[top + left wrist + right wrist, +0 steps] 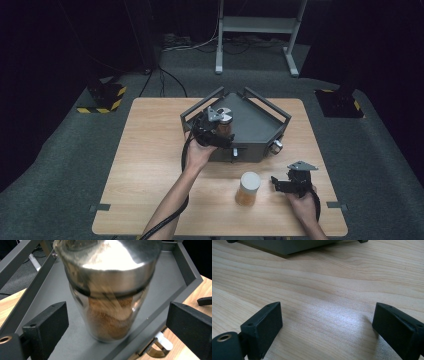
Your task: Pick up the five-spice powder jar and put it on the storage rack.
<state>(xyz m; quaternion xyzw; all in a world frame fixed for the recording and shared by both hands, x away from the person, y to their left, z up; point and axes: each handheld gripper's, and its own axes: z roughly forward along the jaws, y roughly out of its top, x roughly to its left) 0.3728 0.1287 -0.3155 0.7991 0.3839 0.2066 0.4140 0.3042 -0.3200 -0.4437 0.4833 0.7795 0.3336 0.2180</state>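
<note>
My left tool sits at the near edge of the grey tray, centre of the high view, its jaws spread wide on either side of a glass jar. The jar, steel-capped and part full of brown powder, stands on the tray floor between the pads, and in the left gripper view I see a clear gap on both sides, so nothing is pinching it. It looks slightly blurred there, so I cannot be sure it has settled.

My right tool rests low on the worktop at the lower right of the high view, jaws also spread, nothing between them. A second jar with a white lid stands on the worktop just left of it.

My worry is the withdrawal. The steel-capped jar stands close to the tray's near wall, and the pads still flank it. If I pull the left tool back at a slant, one pad could catch the glass and tip it against the rail or topple it. Lifting too early could also knock the cap. On the right, a careless sweep toward the white-lidded jar could shove it over before the jaws are around it.
</note>
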